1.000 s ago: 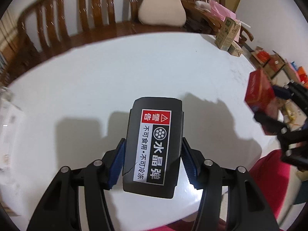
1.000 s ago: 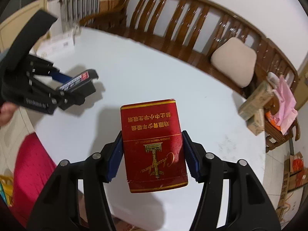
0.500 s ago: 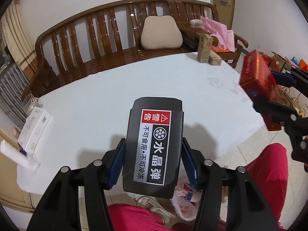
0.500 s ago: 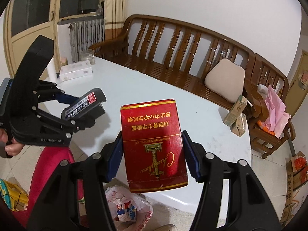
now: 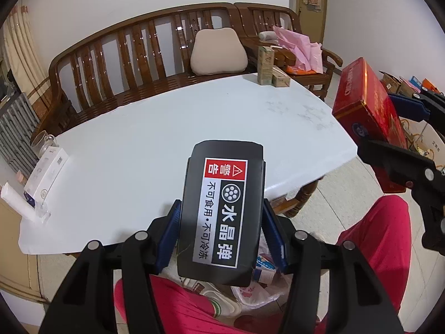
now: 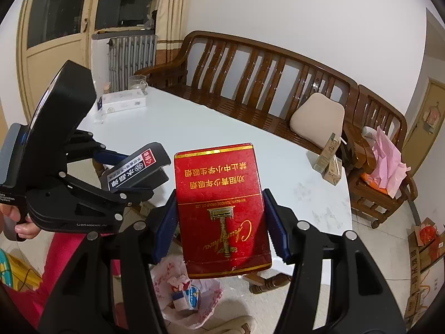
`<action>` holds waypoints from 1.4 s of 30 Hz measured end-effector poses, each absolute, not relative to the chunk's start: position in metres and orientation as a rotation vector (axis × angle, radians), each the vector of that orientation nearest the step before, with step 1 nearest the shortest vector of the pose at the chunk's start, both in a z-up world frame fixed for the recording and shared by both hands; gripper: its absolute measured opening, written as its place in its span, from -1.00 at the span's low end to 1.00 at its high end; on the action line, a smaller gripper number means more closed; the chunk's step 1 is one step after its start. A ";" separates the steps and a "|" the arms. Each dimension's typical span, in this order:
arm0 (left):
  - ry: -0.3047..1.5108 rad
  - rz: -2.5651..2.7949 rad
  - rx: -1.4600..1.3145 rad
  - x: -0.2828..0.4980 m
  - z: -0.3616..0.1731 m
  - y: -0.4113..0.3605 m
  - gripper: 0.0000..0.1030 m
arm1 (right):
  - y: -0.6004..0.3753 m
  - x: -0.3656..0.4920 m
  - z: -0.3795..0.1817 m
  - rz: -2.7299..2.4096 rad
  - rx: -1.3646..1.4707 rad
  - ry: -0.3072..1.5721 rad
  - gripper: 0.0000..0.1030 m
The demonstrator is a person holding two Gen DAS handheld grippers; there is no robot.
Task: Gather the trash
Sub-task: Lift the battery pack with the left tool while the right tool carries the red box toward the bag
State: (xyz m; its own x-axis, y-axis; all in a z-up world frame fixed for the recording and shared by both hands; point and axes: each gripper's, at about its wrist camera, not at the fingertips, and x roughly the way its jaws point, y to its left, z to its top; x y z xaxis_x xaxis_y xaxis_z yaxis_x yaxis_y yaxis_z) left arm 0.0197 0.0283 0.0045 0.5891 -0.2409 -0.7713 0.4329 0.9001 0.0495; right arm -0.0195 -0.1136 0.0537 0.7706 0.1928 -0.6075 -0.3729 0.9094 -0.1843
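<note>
My left gripper (image 5: 221,239) is shut on a black box (image 5: 222,208) with a red warning label and white Chinese text; the same black box (image 6: 136,171) shows at the left of the right wrist view. My right gripper (image 6: 221,225) is shut on a red cigarette carton (image 6: 222,208) with gold print, and that red carton (image 5: 367,111) hangs at the right in the left wrist view. Both are held in the air off the near edge of the white table (image 5: 155,144). Below them on the floor lies an open plastic trash bag (image 6: 192,292) with scraps inside.
Small cartons (image 5: 268,66) stand at the table's far right; a white box (image 5: 46,172) and a glass jar (image 5: 41,139) sit at its left end. A wooden bench (image 6: 250,83) with a beige cushion (image 5: 218,51) runs behind. The person's red trousers (image 5: 375,250) flank the bag.
Both grippers have pulled back and up from over the table to beyond its near edge, each keeping its box. The trash bag and the floor have come into view below them.
</note>
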 end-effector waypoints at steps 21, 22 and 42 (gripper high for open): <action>0.956 -0.443 0.244 -0.019 -0.052 0.005 0.06 | -0.118 -0.063 -0.002 0.312 -0.290 0.725 0.11; 0.966 -0.448 0.243 -0.020 -0.056 0.003 0.06 | -0.118 -0.063 -0.005 0.313 -0.287 0.733 0.11; 1.184 -0.484 0.196 -0.007 -0.143 -0.016 0.06 | -0.126 -0.048 -0.084 0.301 -0.231 0.891 0.11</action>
